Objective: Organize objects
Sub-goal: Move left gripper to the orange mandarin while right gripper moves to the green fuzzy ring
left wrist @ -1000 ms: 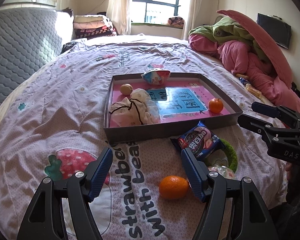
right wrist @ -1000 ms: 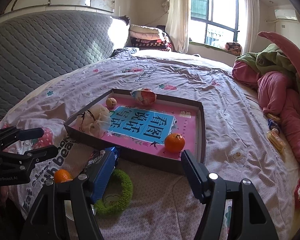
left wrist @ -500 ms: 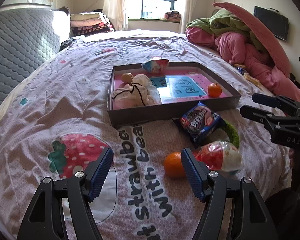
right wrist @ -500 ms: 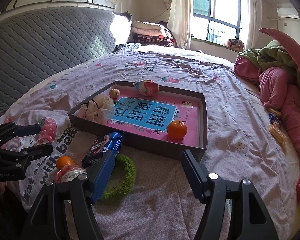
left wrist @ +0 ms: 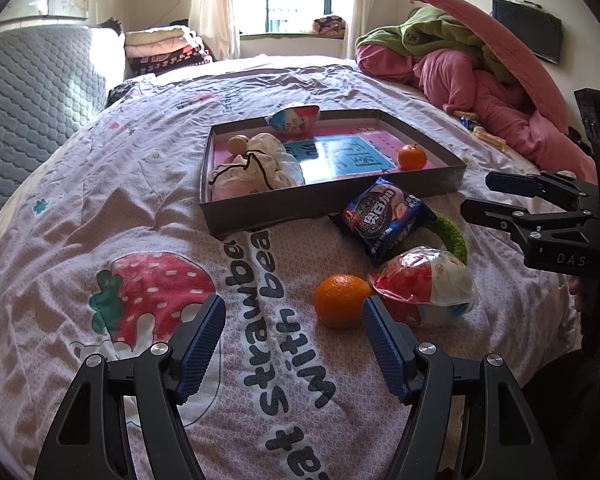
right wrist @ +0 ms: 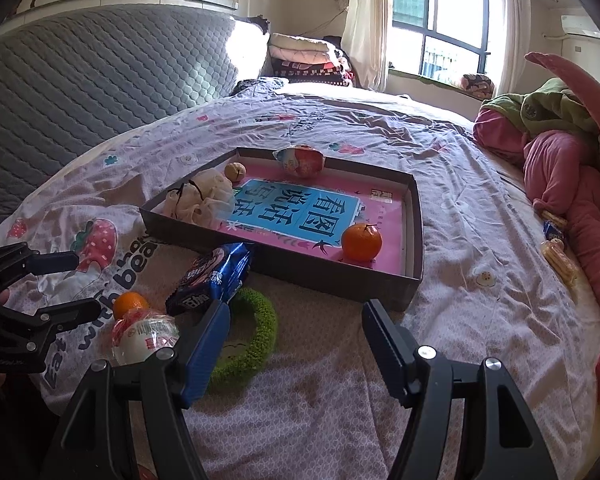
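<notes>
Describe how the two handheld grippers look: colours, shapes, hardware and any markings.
Both are black frames with triangular cut-outs and silver pivot bolts. The left gripper carries two long flat fingers faced with ribbed blue pads. The right gripper is built the same; one blue pad shows, the other finger shows only its black back. Seen from the left wrist view, its body bears white letters "DAS". No cables or sleeves are visible.

Daylight from window (right wrist: 440,20), overexposed glare there; bed (left wrist: 100,208) evenly lit; sharp focus; fisheye warping, dark corners.
</notes>
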### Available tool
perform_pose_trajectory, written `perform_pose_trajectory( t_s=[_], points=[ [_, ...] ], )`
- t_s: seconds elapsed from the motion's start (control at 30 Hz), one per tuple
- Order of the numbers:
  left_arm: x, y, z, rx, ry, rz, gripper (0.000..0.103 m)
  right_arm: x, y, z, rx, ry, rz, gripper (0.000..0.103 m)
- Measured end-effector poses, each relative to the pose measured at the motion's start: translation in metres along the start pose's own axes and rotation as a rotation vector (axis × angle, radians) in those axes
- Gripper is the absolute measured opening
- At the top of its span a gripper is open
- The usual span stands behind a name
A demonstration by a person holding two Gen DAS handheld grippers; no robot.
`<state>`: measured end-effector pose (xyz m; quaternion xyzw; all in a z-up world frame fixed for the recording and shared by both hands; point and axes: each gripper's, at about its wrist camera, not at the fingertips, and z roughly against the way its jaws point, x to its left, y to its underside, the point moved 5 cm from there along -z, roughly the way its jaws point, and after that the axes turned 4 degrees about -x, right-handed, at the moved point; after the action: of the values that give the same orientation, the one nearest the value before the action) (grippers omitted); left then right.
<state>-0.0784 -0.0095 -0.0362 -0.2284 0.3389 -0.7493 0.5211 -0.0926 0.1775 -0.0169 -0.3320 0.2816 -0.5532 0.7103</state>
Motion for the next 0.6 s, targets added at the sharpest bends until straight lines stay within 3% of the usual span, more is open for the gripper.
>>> perform_pose_trajectory(
  t_s=[0.6],
  points=[
    [-0.020,0.008,-0.010,0.032,0.020,-0.057,0.072,0.006,0.012,-0.009,0.045,-0.021,0.007,0.068]
  ],
)
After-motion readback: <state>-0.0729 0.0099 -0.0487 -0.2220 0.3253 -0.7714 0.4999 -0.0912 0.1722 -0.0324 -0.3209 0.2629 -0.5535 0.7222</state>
